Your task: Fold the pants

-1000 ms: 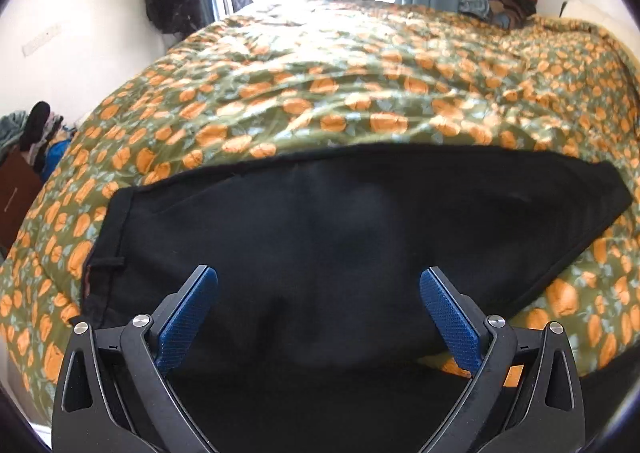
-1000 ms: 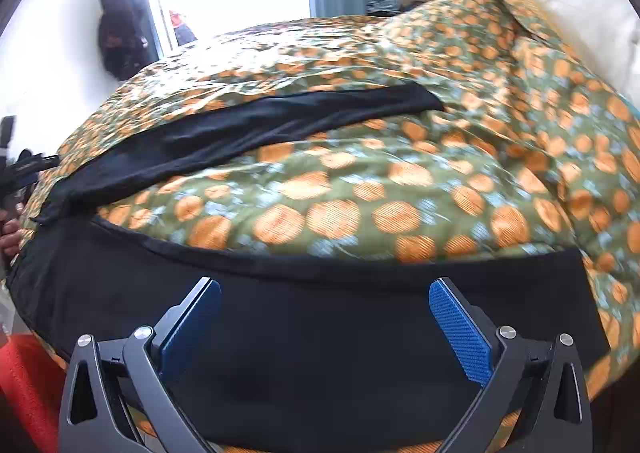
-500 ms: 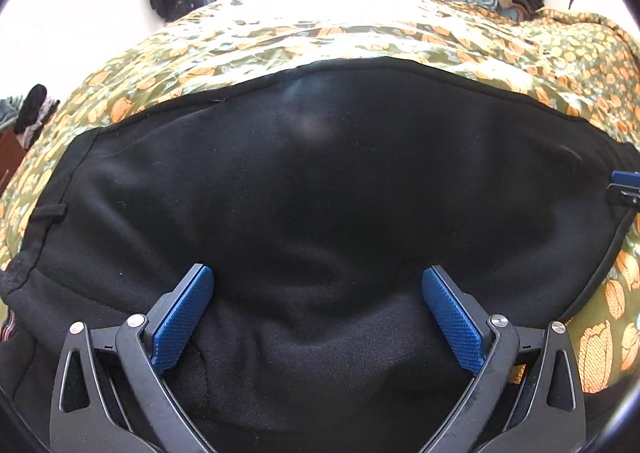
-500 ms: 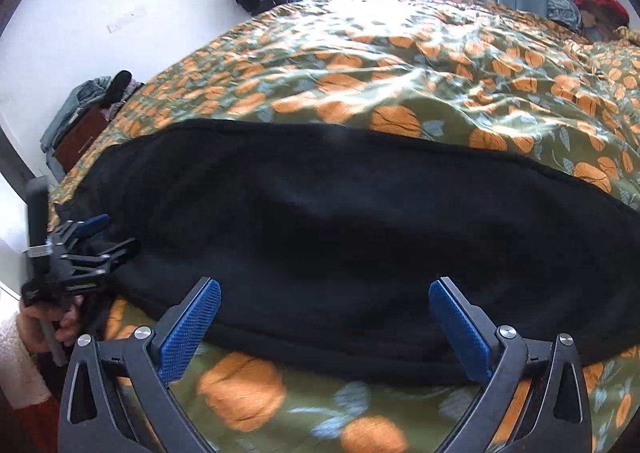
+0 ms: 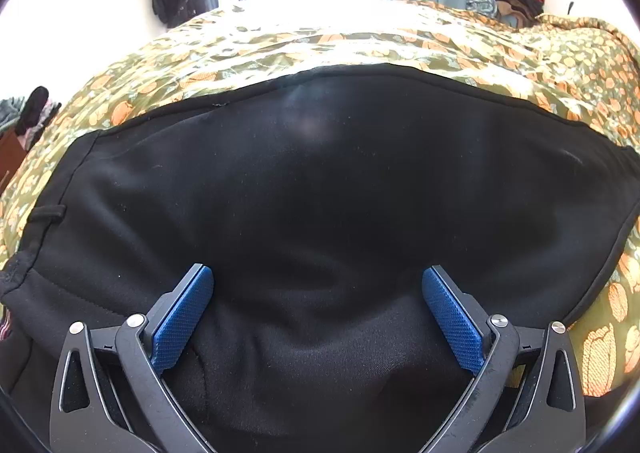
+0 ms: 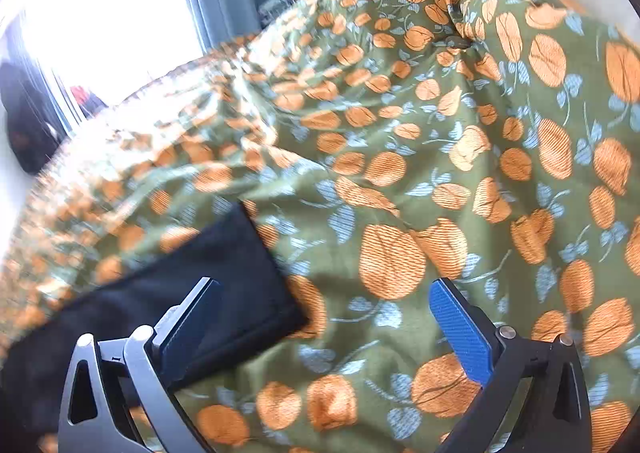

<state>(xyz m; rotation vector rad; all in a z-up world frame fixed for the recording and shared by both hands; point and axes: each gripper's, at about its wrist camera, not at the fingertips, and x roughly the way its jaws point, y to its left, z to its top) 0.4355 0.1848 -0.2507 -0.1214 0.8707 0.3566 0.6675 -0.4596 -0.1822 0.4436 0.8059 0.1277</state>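
Black pants [image 5: 320, 193] are lying spread across the near part of a green bedspread [image 5: 400, 49] printed with orange flowers, filling most of the left wrist view. The left gripper [image 5: 318, 293] is hovering low over the dark fabric with its blue-padded jaws standing wide apart, gripping nothing. In the right wrist view, the right gripper [image 6: 324, 313] is likewise gaping apart and empty above the bedspread [image 6: 440, 157], one pant-leg end [image 6: 224, 277] lying near its left finger.
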